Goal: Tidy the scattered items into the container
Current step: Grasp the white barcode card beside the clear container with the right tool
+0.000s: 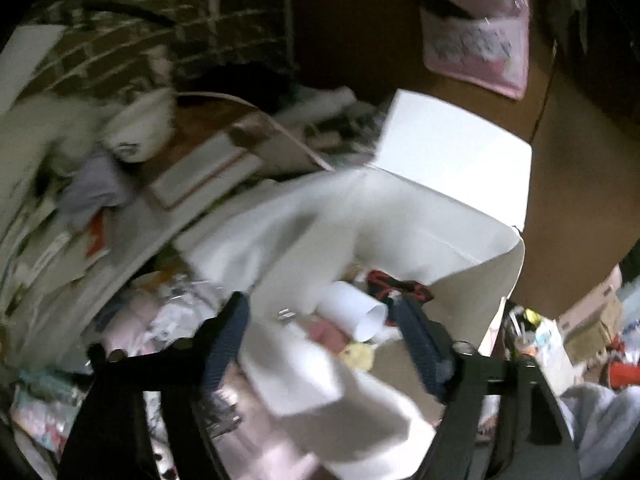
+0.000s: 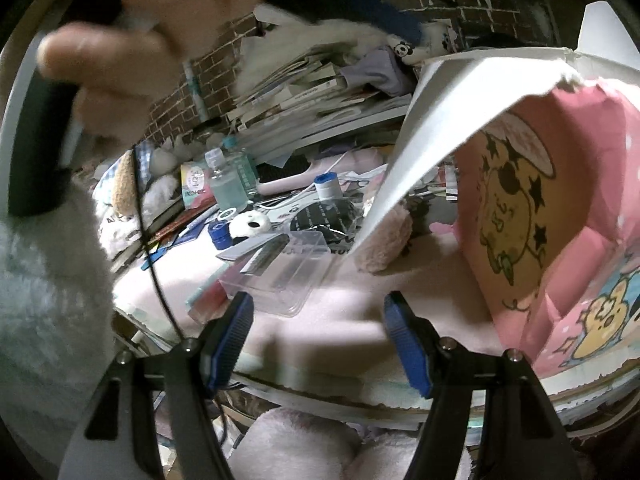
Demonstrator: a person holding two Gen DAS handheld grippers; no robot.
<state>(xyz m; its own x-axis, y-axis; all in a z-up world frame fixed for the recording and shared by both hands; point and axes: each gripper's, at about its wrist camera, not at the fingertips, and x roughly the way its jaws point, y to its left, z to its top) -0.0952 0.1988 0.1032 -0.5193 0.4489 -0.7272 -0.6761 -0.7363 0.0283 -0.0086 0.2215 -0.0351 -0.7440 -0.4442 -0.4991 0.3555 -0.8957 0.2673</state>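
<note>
My left gripper (image 1: 320, 312) hovers open over the white inside of the container (image 1: 452, 236), whose flaps stand up. A blurred white object (image 1: 296, 372) lies between its fingers, touching neither clearly. Inside the box I see a white roll (image 1: 360, 312), a red and black item (image 1: 396, 284) and a small yellow plush (image 1: 356, 354). My right gripper (image 2: 318, 308) is open and holds nothing, low over a pink blanket (image 2: 352, 320). Just ahead of it sits a clear plastic tray (image 2: 280, 280). The container's pink cartoon-printed wall (image 2: 560, 208) rises at the right.
Past the tray lie a grey comb (image 2: 260, 256), a blue tape roll (image 2: 220, 236), a panda plush (image 2: 250, 224), clear bottles (image 2: 228, 184) and a fuzzy pink plush (image 2: 384, 244). Stacked books and papers (image 2: 304, 92) lean against a brick wall. A hand (image 2: 132, 40) holds a dark handle at upper left.
</note>
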